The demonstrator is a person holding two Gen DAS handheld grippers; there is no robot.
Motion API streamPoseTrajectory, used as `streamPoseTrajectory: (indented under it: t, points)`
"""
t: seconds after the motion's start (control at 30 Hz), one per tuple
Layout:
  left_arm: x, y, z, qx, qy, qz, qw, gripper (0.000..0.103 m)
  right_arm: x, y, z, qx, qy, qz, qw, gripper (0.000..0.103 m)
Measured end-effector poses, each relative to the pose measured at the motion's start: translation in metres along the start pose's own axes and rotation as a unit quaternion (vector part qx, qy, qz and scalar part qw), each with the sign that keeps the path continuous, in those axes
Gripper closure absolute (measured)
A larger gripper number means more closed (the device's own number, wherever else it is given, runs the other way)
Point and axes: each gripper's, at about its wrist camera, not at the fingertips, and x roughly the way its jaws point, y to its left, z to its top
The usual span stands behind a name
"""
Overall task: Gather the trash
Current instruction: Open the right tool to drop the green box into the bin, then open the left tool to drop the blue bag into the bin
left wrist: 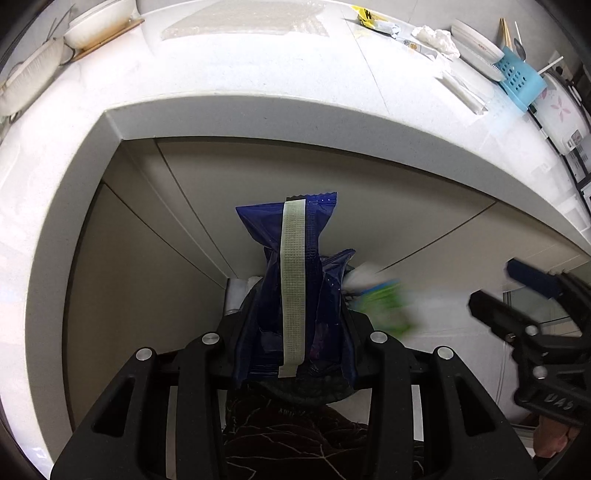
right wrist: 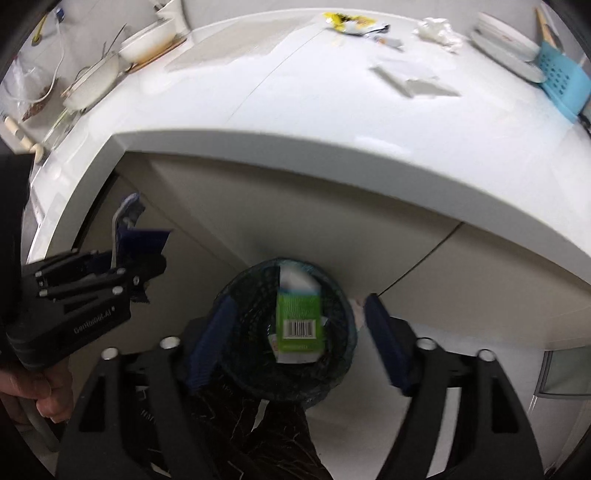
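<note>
A white counter curves over pale cabinet doors, with white floor below. On the far counter lie a yellow wrapper, a crumpled tissue, stacked plates, a blue basket at far right, and bowls at far left.

A dark mesh bin stands on the floor against the cabinets. A green carton sits over the bin's mouth, barcode up, blurred; whether it rests inside cannot be told. It lies between the blue pads of the right gripper, touching neither.

The right gripper is spread wide and holds nothing.

The left gripper is closed on a dark blue wrapper, which stands upright between the jaws, a pale strip down its front. From the right wrist view, this gripper sits left of the bin, apart from it, the wrapper projecting from its tips.
</note>
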Motion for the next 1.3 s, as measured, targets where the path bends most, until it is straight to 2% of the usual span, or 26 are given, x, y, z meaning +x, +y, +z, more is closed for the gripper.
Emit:
streamPoseTrajectory:
  t: [0.17,0.5,0.8,1.1,1.27,1.3]
  points:
    - [0.008,-0.010,0.000,0.019,-0.005,0.001,0.9998,0.066,-0.006,-0.014,-0.002,0.026,-0.018,-0.013,0.999,0.009]
    - [0.030,-0.036,-0.006,0.065,0.009,-0.007,0.9978,0.066,-0.017,-0.041,-0.010,0.057,-0.035,-0.056,0.996,0.008]
    - [0.046,-0.044,0.001,0.099,0.021,-0.023,0.9946,0.066,-0.021,-0.060,-0.017,0.086,-0.033,-0.058,0.994,0.008]
    - [0.046,-0.040,0.005,0.109,0.010,-0.040,0.9932,0.050,-0.023,-0.062,-0.019,0.092,-0.034,-0.054,0.994,0.008]
    - [0.044,-0.037,0.004,0.107,0.007,-0.046,0.9932,0.045,-0.025,-0.062,-0.020,0.099,-0.037,-0.052,0.993,0.008]
    - [0.044,-0.036,0.004,0.105,0.006,-0.045,0.9934,0.040,-0.026,-0.062,-0.019,0.100,-0.039,-0.051,0.993,0.008]
